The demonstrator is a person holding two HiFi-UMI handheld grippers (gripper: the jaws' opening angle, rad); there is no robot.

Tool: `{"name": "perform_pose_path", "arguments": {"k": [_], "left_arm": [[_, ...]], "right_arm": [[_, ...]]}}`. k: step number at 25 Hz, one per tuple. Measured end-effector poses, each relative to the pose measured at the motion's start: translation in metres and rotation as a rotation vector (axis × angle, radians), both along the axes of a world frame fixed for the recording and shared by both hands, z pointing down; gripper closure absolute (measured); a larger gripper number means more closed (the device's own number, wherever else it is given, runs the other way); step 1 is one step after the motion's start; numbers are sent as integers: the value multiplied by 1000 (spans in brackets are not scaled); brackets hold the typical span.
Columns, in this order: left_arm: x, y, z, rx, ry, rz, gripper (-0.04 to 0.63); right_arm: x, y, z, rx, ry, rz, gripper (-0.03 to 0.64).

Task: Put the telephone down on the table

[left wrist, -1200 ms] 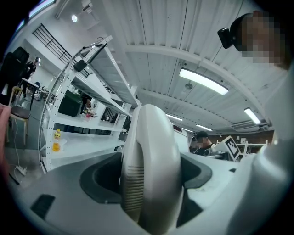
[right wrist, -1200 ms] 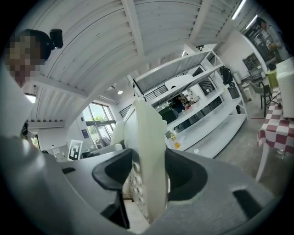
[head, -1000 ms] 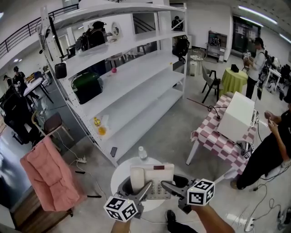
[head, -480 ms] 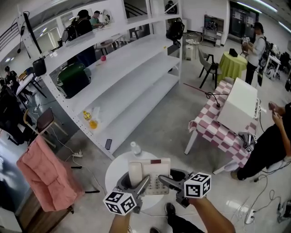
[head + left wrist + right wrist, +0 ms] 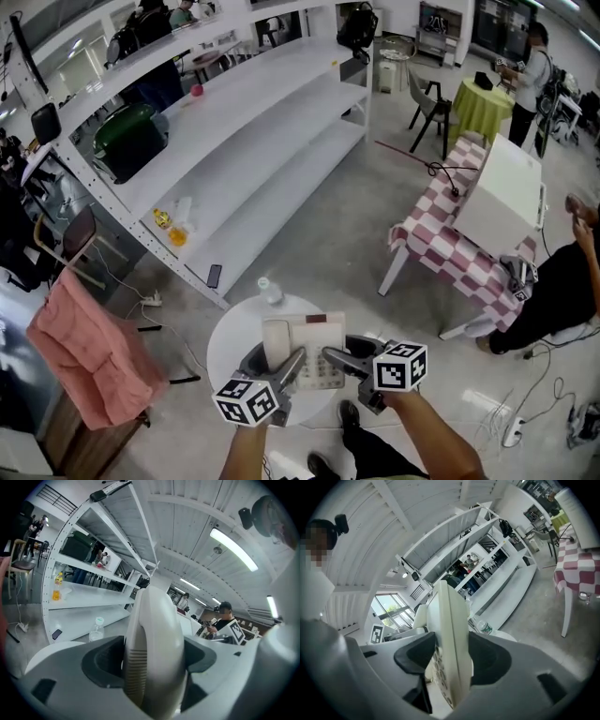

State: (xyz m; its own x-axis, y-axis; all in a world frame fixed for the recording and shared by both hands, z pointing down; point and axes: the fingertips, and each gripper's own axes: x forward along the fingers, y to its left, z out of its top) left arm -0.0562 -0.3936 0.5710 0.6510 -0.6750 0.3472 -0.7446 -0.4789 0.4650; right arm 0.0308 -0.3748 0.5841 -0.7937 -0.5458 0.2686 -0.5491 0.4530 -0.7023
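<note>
Over the near middle of the small round white worktop (image 5: 223,339), the cream desk telephone (image 5: 317,339) is carried level between both tongs, keypad up. I cannot tell whether its underside already touches the top. The left tongs (image 5: 289,367) are clamped on the handset (image 5: 276,343), which lies in its cradle on the telephone's left side. The right tongs (image 5: 335,358) pinch the base's right edge, with the keys against one jaw.

To set it down well, I would lower both sides at the same rate so the handset does not tip out of its cradle. The base should land flat and wholly inside the rim, short of the bottle. Neither grip should be eased until the weight is plainly on the top.

By count there is one telephone with one handset, two tongs and one round worktop. One clear water bottle (image 5: 270,291) stands upright at the worktop's far edge, just beyond the telephone. Farther right is one checked-cloth table (image 5: 450,262) bearing one white box (image 5: 497,211).
</note>
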Motion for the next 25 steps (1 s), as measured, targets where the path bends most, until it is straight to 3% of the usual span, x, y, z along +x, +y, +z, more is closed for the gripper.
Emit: {"name": "perform_pose_path", "arguments": {"k": [25], "left_arm": [[2,-67,192,-255,-51,-2,238]], "right_arm": [[3,-63,191,-262,-46,20,403]]}}
